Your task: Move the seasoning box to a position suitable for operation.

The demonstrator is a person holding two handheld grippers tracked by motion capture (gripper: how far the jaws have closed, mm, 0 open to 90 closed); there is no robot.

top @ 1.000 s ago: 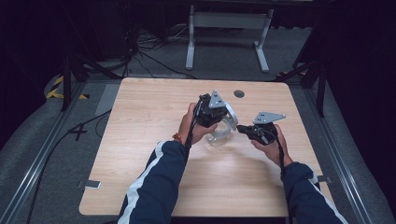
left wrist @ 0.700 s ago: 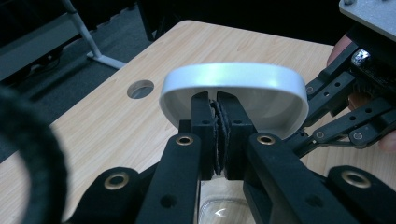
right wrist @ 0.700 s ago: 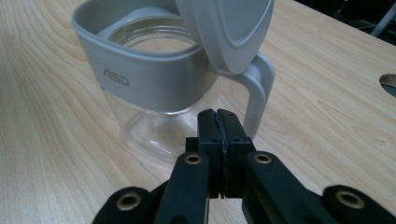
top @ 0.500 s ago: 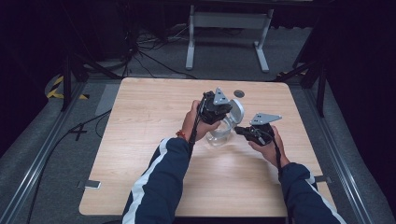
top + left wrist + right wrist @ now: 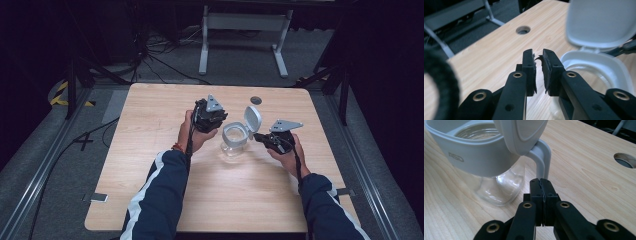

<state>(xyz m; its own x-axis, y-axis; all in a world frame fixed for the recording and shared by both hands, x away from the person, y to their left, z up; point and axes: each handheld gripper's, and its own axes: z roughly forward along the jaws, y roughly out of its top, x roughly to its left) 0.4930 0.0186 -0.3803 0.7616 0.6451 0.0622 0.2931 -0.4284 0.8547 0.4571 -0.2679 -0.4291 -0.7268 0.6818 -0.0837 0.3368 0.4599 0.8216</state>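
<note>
So the clear glass jar with the grey plastic collar sits mid-frame on the light wood table, its grey flip lid tipped up. Right tongs are pressed shut and empty, just under the lid's hinge arm. Left tongs are a sliver apart, holding nothing. I'd steady the collar first, then nudge the lid slowly.
</note>
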